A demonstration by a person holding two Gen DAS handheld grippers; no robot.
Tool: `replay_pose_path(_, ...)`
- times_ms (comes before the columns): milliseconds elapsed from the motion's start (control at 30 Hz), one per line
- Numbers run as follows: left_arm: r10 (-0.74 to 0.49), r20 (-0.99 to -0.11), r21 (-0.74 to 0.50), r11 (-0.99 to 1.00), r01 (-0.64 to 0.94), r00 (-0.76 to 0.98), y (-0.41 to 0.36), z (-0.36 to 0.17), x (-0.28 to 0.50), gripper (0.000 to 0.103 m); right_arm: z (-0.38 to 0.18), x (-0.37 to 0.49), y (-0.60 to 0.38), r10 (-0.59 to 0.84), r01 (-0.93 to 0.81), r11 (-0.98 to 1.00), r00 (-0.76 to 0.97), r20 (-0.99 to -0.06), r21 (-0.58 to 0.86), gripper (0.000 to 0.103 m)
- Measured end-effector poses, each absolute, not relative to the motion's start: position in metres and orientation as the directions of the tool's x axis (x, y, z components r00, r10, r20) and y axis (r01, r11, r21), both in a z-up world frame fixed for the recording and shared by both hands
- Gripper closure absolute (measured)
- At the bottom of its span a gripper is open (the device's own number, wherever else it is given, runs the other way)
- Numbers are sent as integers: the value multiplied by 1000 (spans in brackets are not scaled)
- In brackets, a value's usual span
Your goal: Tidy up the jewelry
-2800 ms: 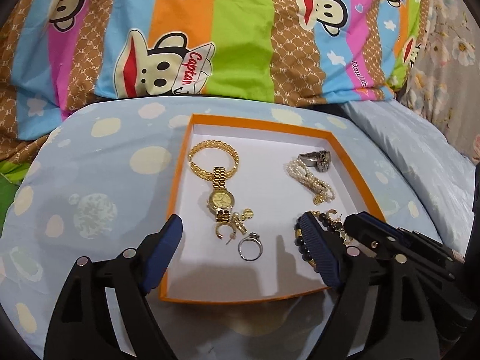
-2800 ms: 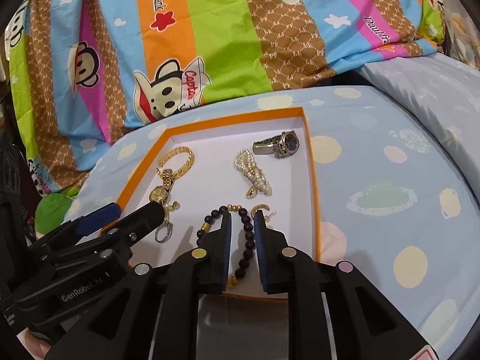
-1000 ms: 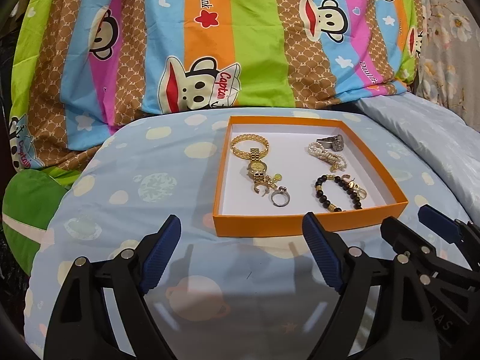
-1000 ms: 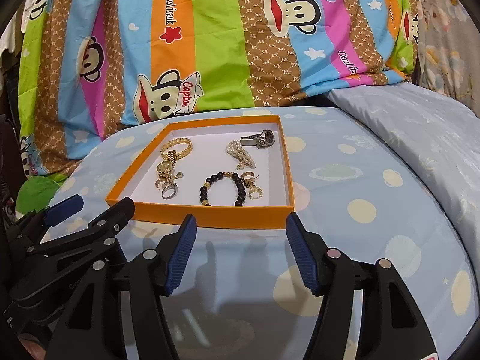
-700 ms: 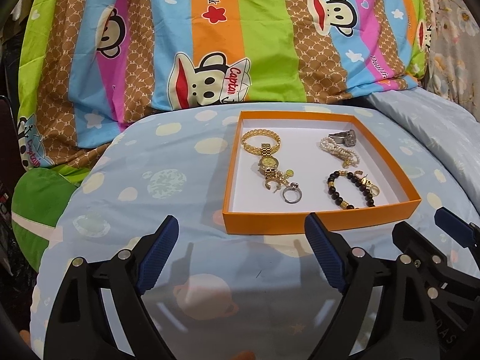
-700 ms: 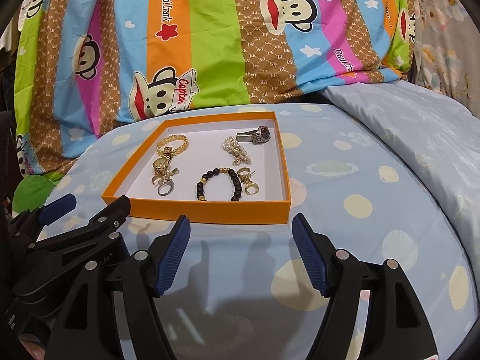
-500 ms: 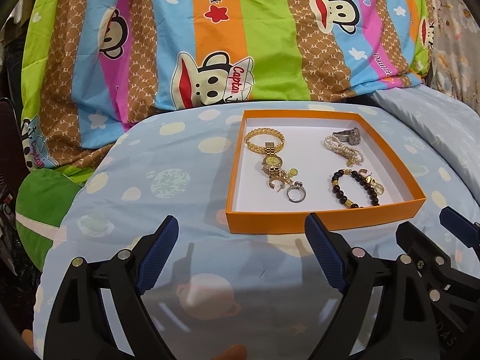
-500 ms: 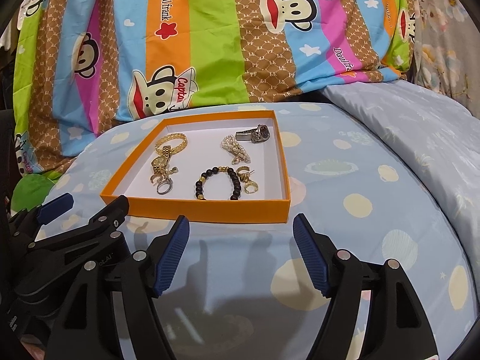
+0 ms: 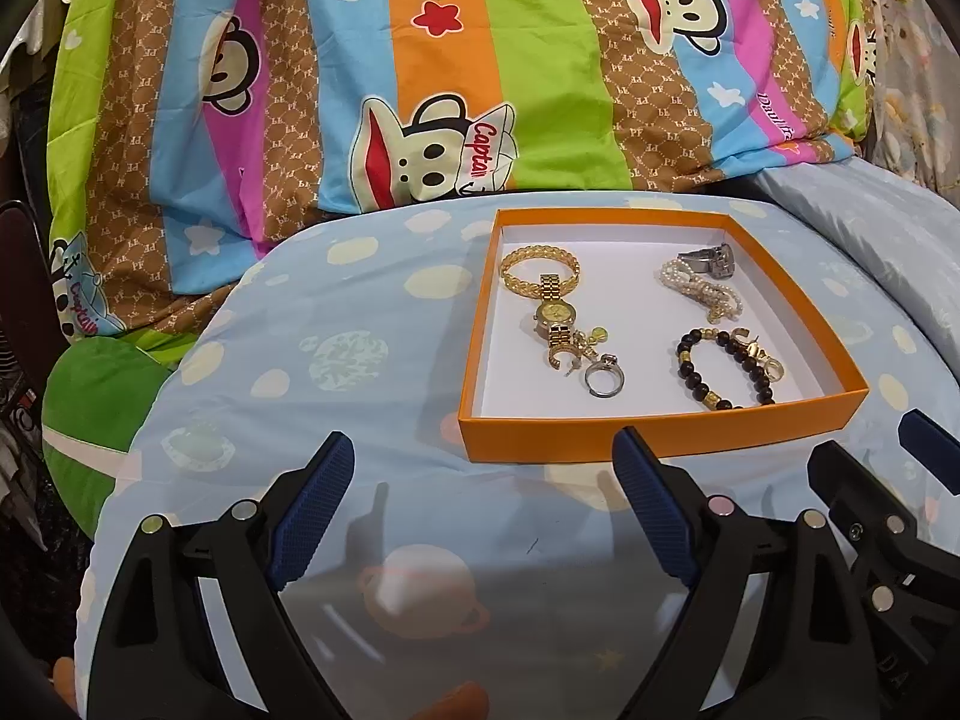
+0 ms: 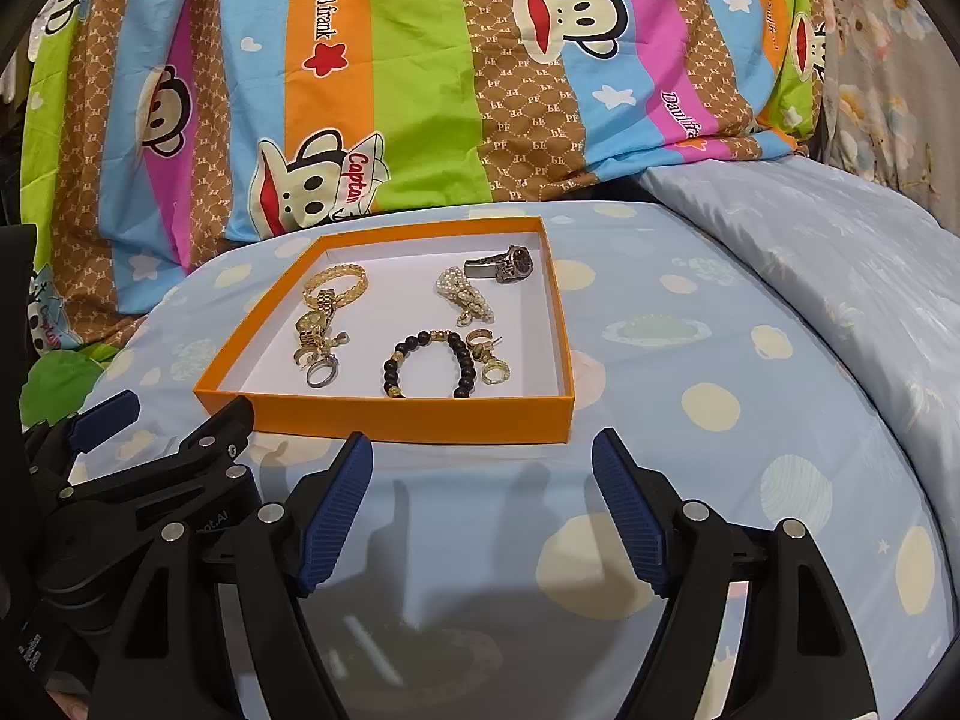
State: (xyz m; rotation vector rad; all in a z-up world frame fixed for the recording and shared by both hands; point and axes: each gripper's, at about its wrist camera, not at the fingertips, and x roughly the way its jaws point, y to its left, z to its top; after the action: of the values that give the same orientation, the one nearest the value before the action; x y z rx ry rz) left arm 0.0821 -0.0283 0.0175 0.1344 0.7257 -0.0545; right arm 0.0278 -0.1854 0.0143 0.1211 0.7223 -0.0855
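Both the left gripper (image 9: 483, 507) and the right gripper (image 10: 482, 504) gaped empty, low in frame; the box (image 10: 420, 417) looked sorted, so nothing needed grasping next.

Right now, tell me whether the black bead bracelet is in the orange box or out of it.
In. The black bead bracelet lies on the white floor of the orange box, inside its rim, beside gold earrings.
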Motion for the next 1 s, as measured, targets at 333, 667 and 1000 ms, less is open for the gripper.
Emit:
replay_pose_path(333,-1,-666,105,990,94,746,-27,18,83,18,15,26,-184,-41,119,990,755,-654,75,28)
replay_pose_path(667,3,-661,106,990,89,750,-27,18,81,17,19,23,-182,-67,128,990,767,-638,50,28)
replay_pose_path(1000,7,-656,107,991,83,755,-26,21,80,15,20,21,-181,-79,133,990,775,-628,39,28)
